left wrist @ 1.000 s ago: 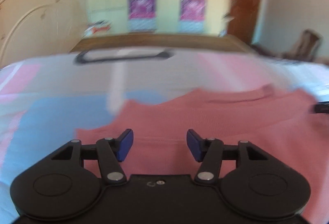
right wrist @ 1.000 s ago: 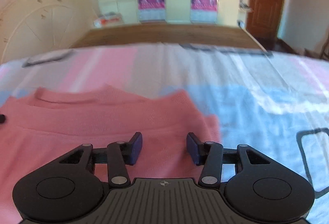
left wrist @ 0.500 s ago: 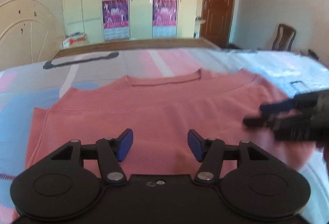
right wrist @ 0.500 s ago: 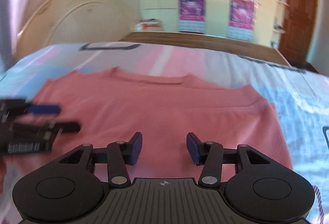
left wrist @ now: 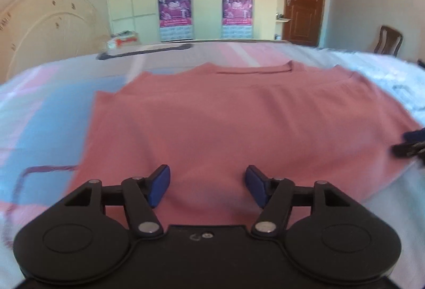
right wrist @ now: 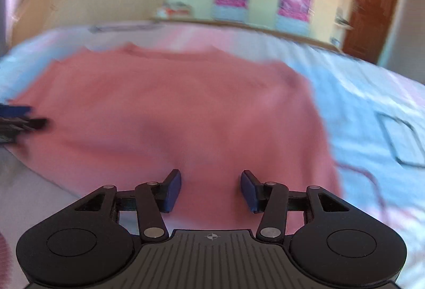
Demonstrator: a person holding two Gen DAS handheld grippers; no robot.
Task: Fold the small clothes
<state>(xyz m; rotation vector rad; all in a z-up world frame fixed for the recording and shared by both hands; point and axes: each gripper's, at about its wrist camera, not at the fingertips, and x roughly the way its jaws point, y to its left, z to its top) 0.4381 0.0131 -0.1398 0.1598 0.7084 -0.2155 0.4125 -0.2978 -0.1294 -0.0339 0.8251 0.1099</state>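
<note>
Two grippers hang spread wide and empty over the near hem of the pink knit sweater [left wrist: 239, 124], which lies flat on the pastel patchwork bedsheet [left wrist: 47, 113], neckline toward the far edge of the bed. We judge our left gripper [left wrist: 207, 186] should take the near left corner. Our right gripper [right wrist: 211, 189] should take the near right corner, both pinching every layer for a straight fold.
</note>
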